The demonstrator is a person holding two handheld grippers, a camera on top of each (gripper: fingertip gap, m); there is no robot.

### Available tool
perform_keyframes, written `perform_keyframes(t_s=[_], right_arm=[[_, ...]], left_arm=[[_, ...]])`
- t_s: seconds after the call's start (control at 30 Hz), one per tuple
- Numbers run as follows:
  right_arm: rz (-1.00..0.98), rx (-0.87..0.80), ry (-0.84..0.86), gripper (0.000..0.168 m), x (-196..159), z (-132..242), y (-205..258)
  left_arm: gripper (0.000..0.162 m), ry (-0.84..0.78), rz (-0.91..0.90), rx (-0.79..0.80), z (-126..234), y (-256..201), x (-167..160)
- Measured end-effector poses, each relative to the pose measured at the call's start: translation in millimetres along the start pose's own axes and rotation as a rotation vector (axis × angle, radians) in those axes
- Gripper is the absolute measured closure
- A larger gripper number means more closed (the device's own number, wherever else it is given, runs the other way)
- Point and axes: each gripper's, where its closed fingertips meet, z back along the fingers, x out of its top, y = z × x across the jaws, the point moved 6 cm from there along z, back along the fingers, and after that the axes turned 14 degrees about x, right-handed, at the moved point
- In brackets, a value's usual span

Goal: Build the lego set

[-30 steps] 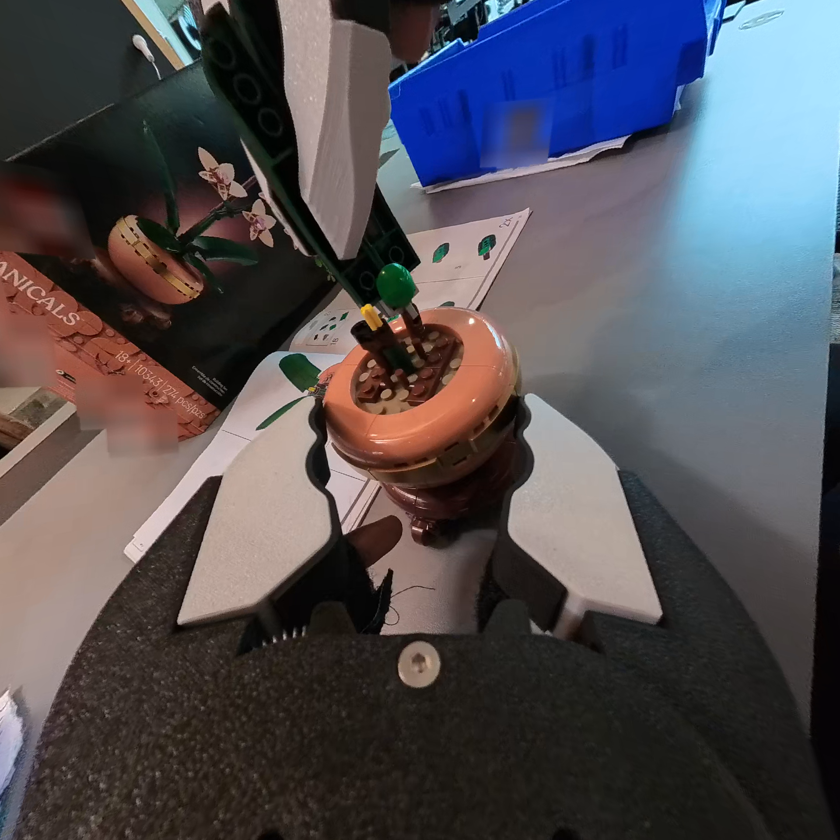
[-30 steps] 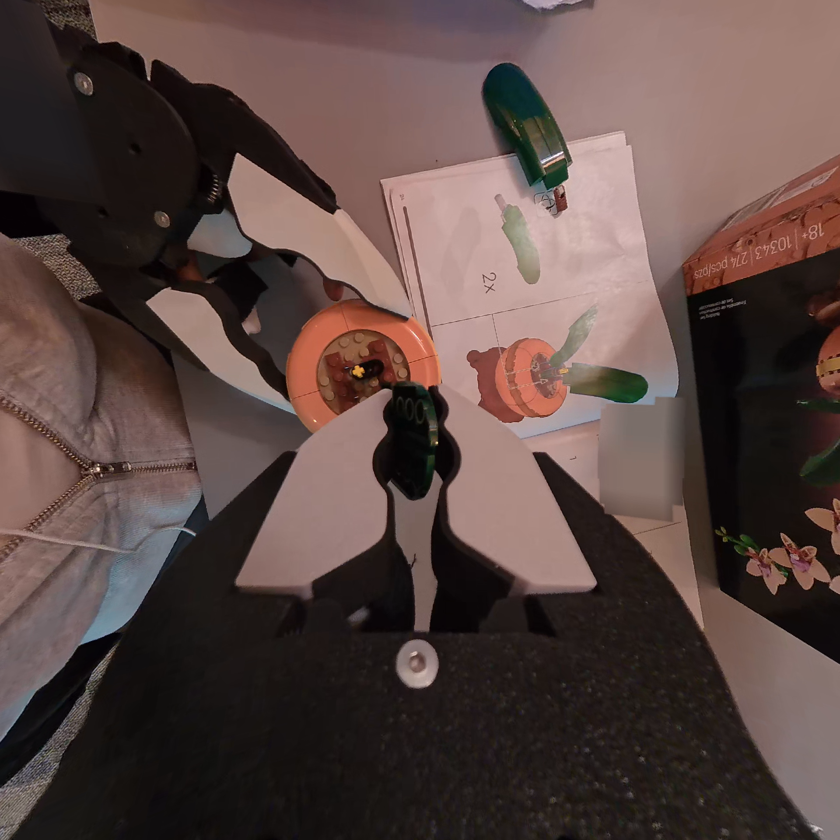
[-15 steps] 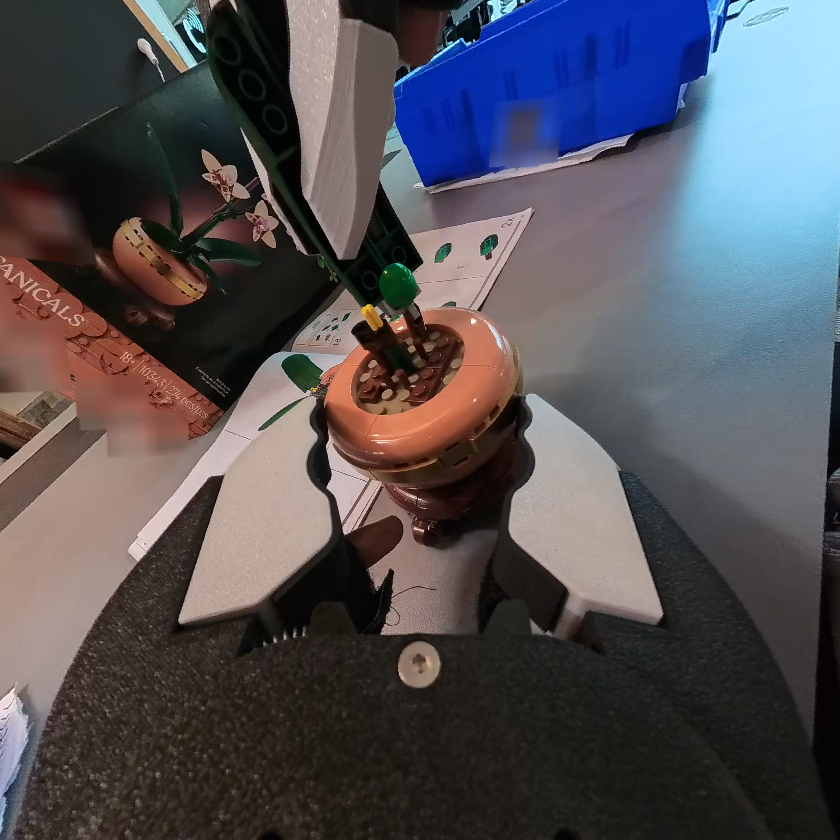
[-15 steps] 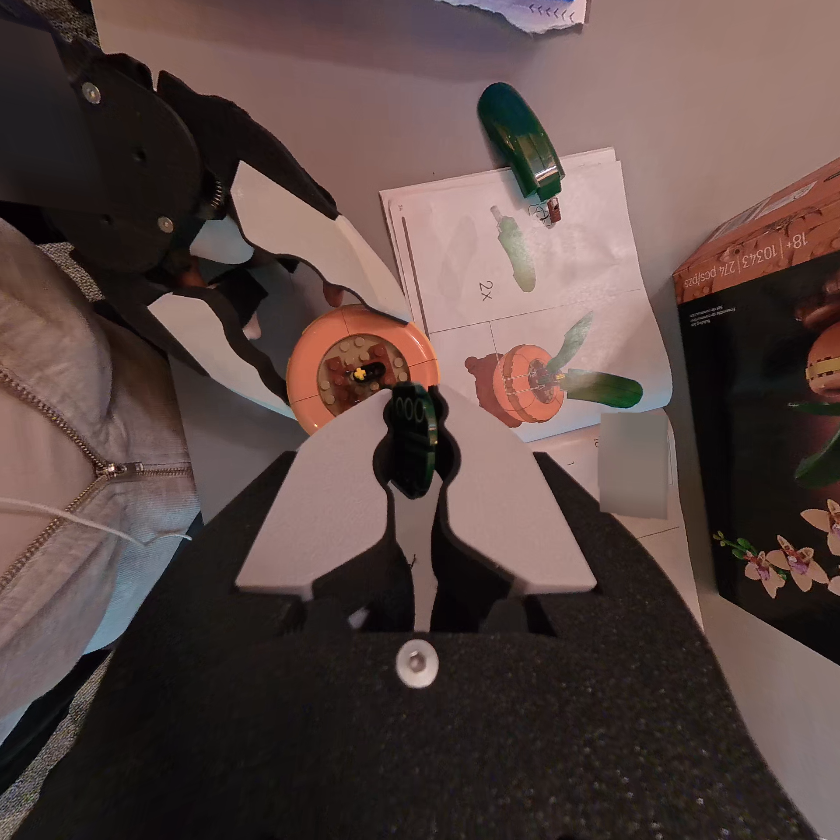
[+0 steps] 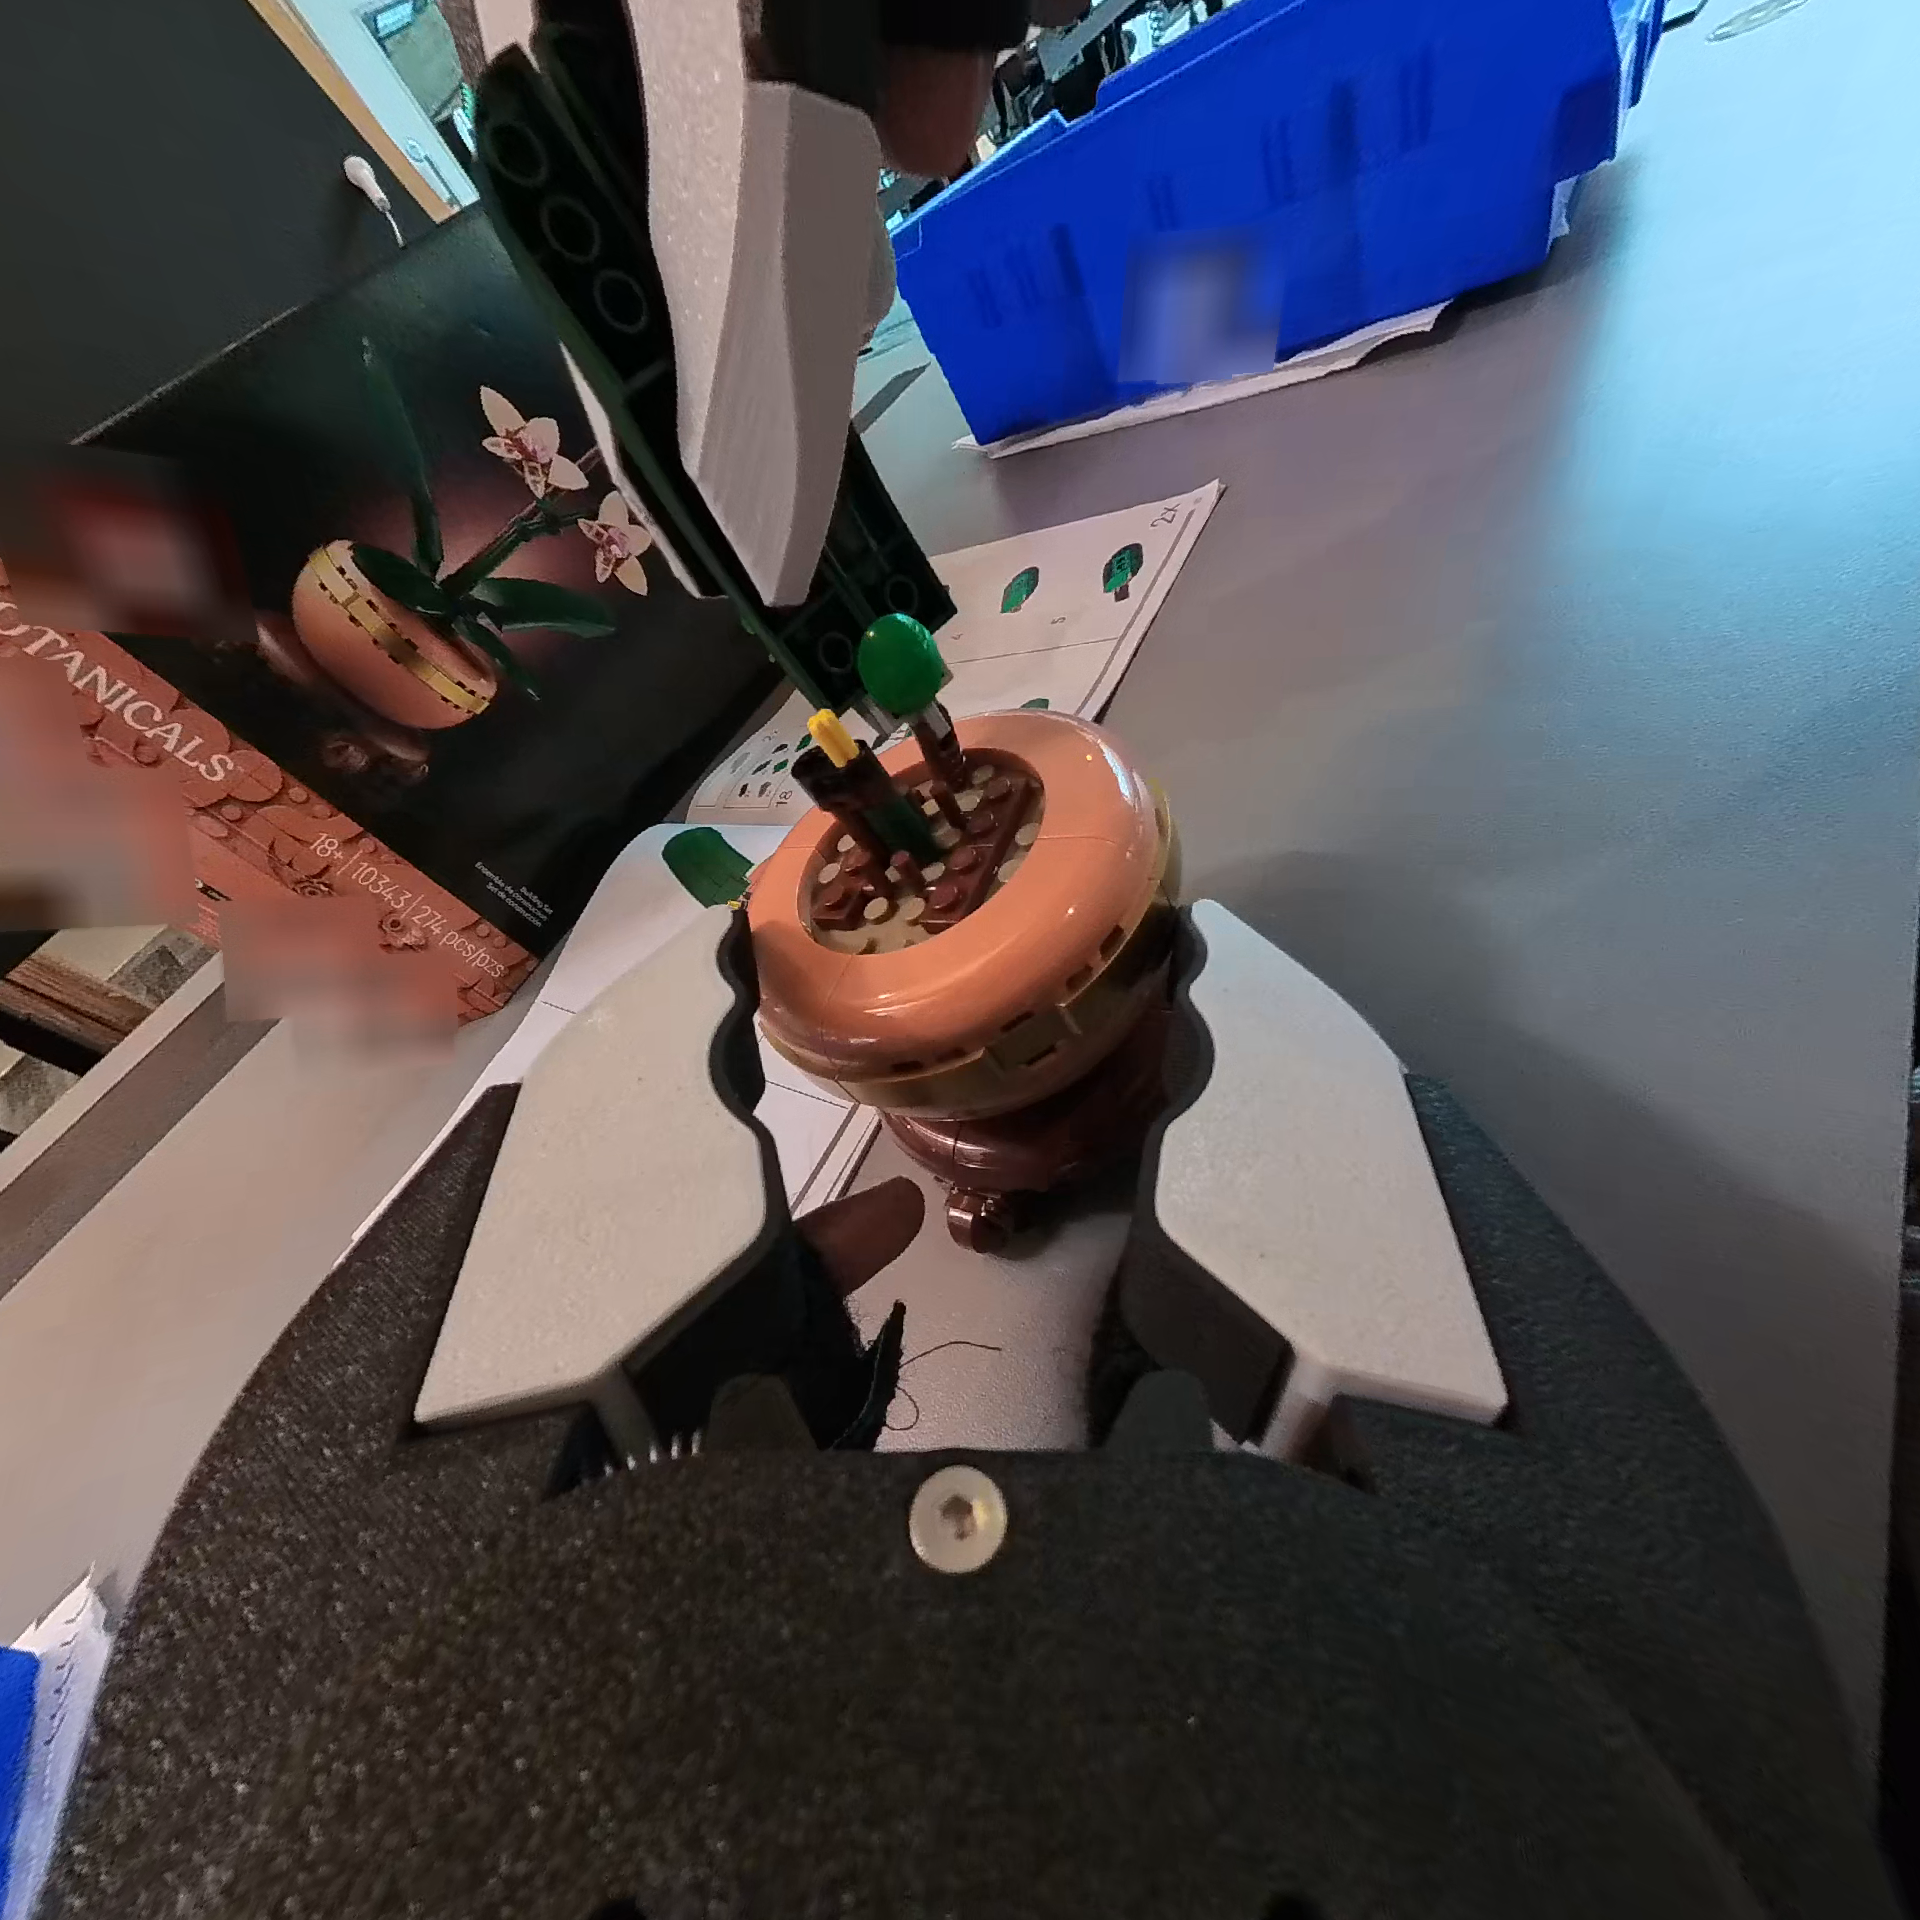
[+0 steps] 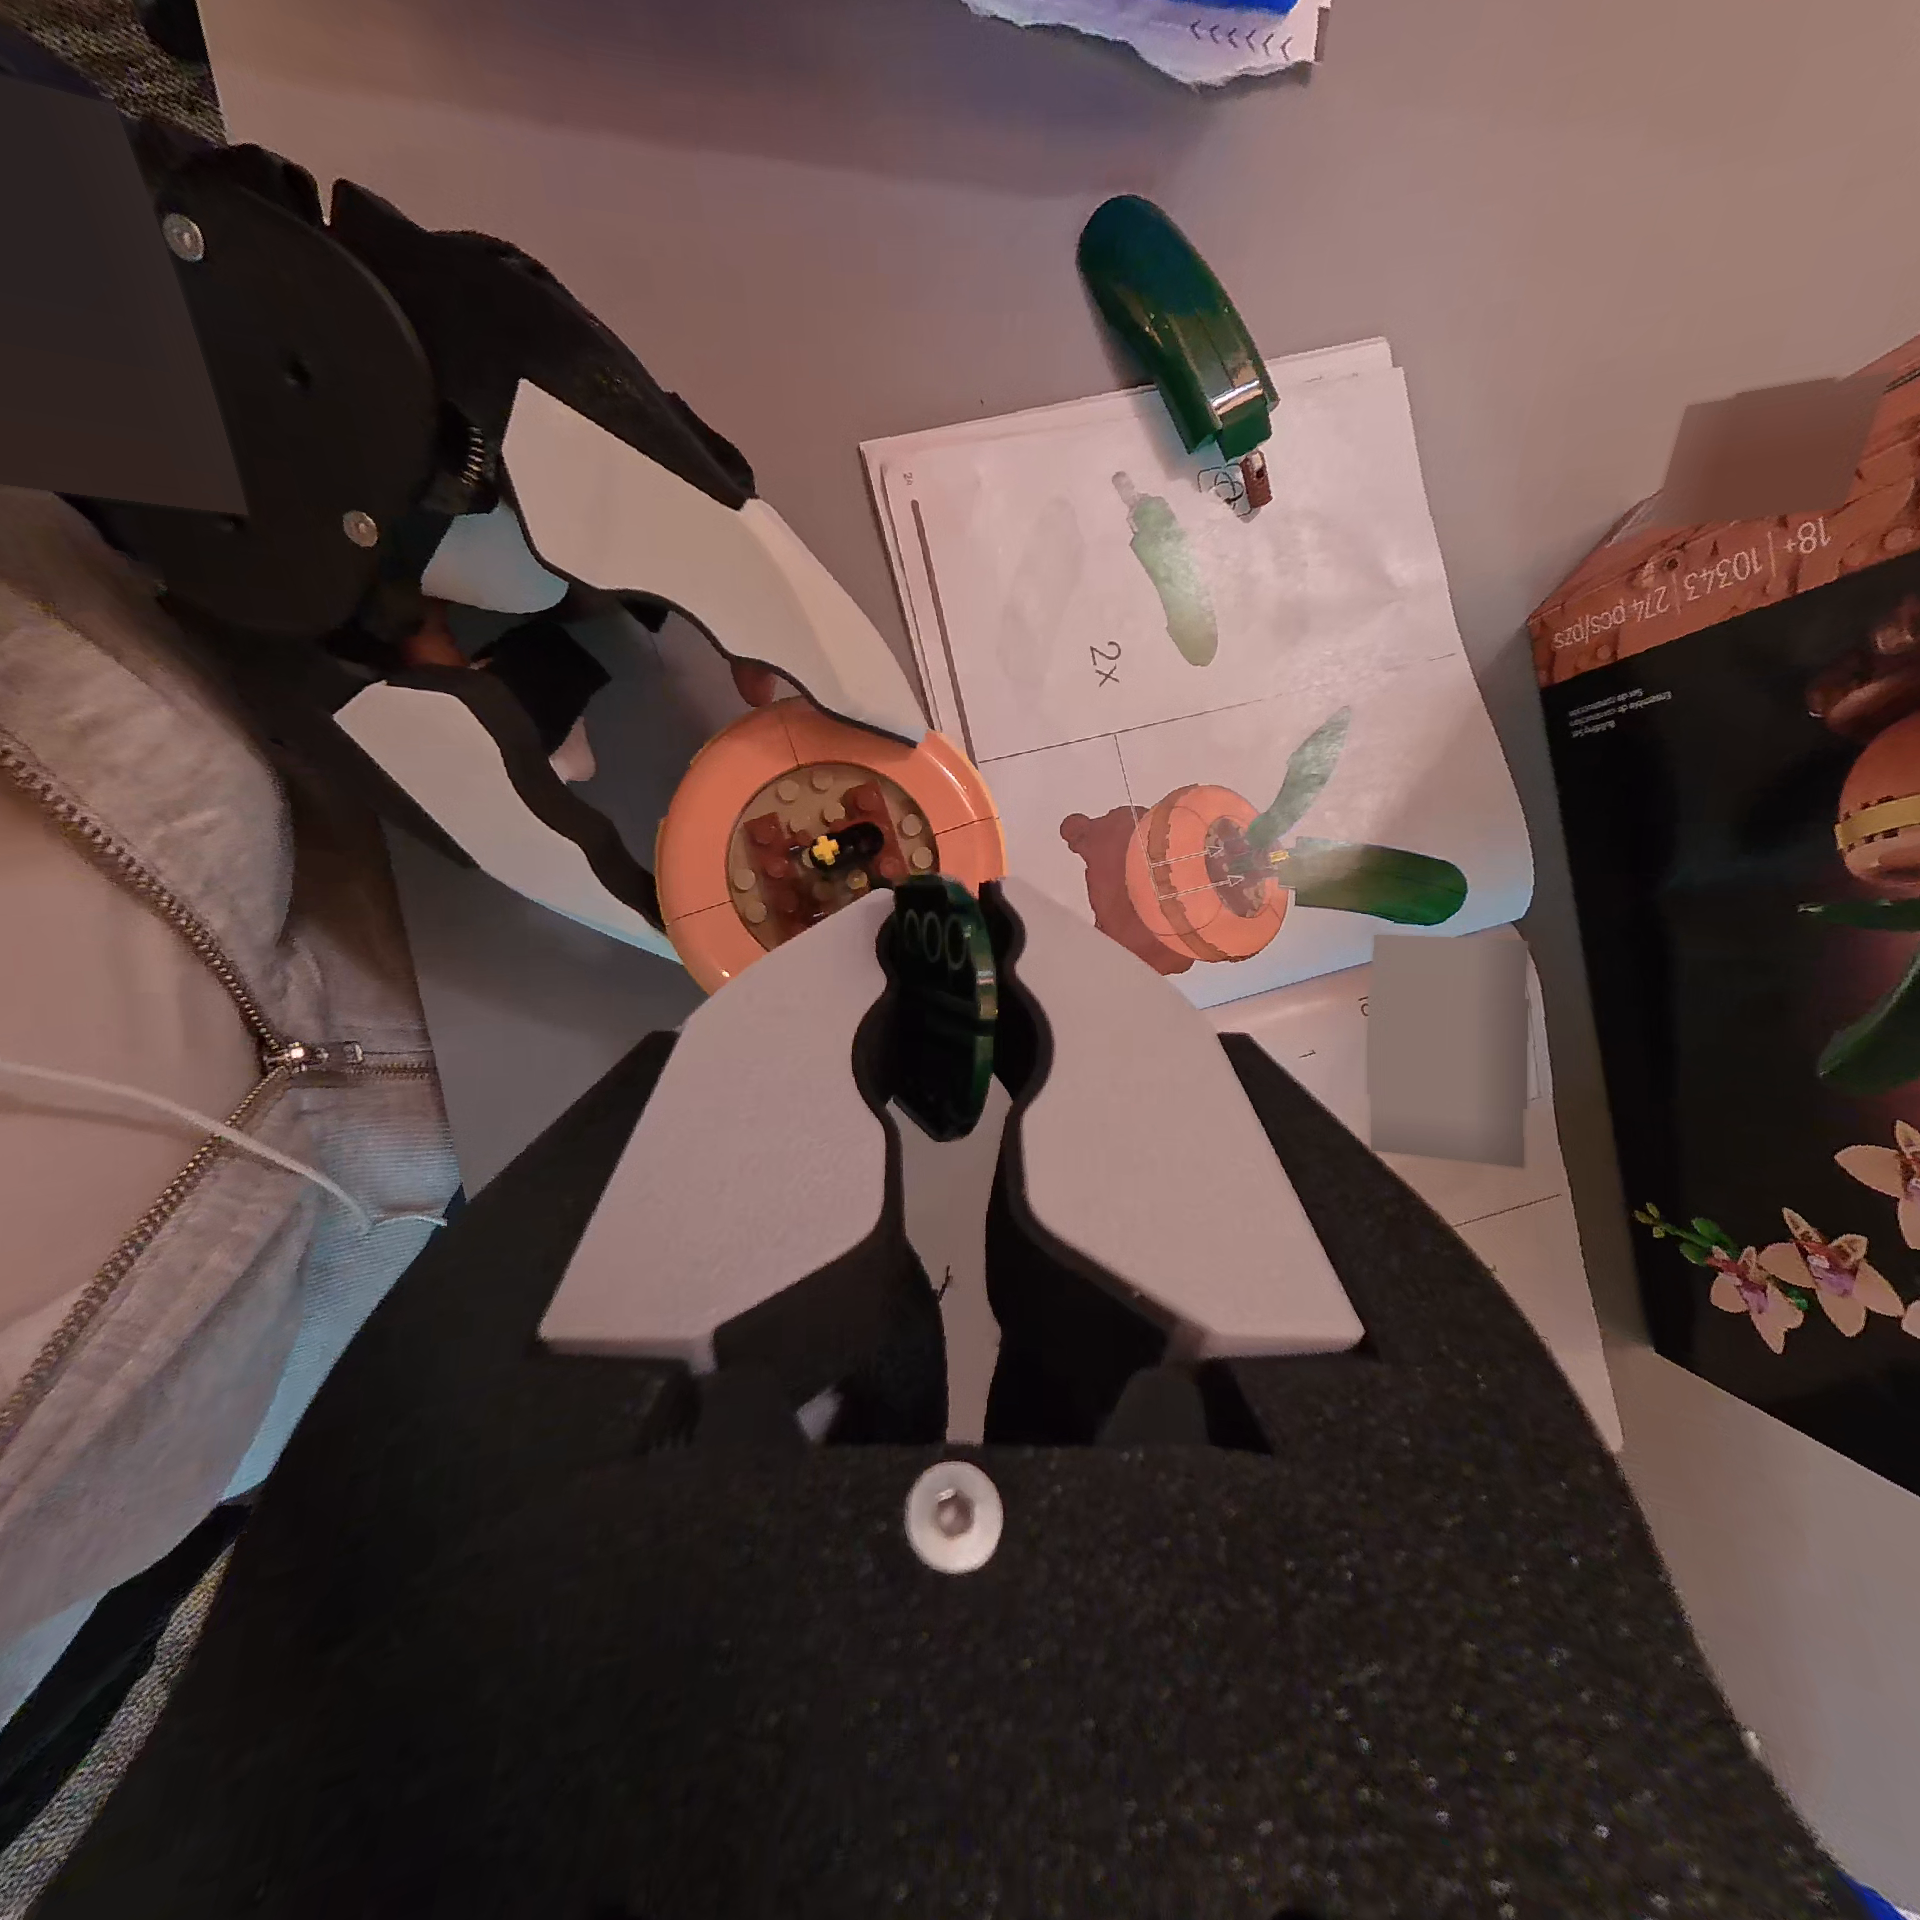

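Note:
The terracotta lego pot [image 5: 935, 977] on its brown base stands on the table, clamped at its sides by my left gripper [image 5: 956, 935]. Brown stems, a yellow pin [image 5: 828, 727] and a round green piece [image 5: 899, 665] rise from its studded centre. My right gripper [image 6: 940, 914] is shut on a dark green leaf [image 6: 940, 1008] and holds it nearly upright above the pot [image 6: 717, 821]. In the left wrist view the leaf [image 5: 582, 249] slants down, its lower end beside the green piece. The left gripper [image 6: 665, 769] also shows in the right wrist view.
An open instruction booklet [image 6: 1195, 623] lies right of the pot, with a second green leaf [image 6: 1174, 312] at its far edge. The set's box [image 6: 1766, 935] stands to the right. A blue bin [image 5: 1247, 208] sits farther back. A person's grey zipped jacket [image 6: 156, 935] is at the left. The grippers' ends are close to 6 centimeters from one another.
Almost nothing. The right gripper with the leaf has shifted very slightly over the pot. The left gripper and pot have stayed still.

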Motion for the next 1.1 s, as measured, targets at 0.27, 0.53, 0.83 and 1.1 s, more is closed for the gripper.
perform_keyframes(t_s=[0.27, 0.53, 0.83, 1.1], right_arm=[[0.004, -0.001, -0.006, 0.157, -1.0, 0.0, 1.3], [0.011, 0.010, -0.012, 0.157, -1.6, 0.3, 0.0], [0.008, 0.014, -0.027, 0.157, -2.2, 0.6, -0.3], [0.018, 0.013, -0.107, 0.157, -3.8, 6.3, 2.3]], left_arm=[[0.087, -0.002, -0.001, -0.001, 0.8, 0.7, -0.4], [0.087, -0.003, 0.001, -0.006, 1.0, 0.7, 0.0], [0.087, -0.005, 0.000, -0.009, 1.2, 1.4, -0.3], [0.087, -0.009, 0.000, -0.015, 1.0, 0.6, 0.2]])
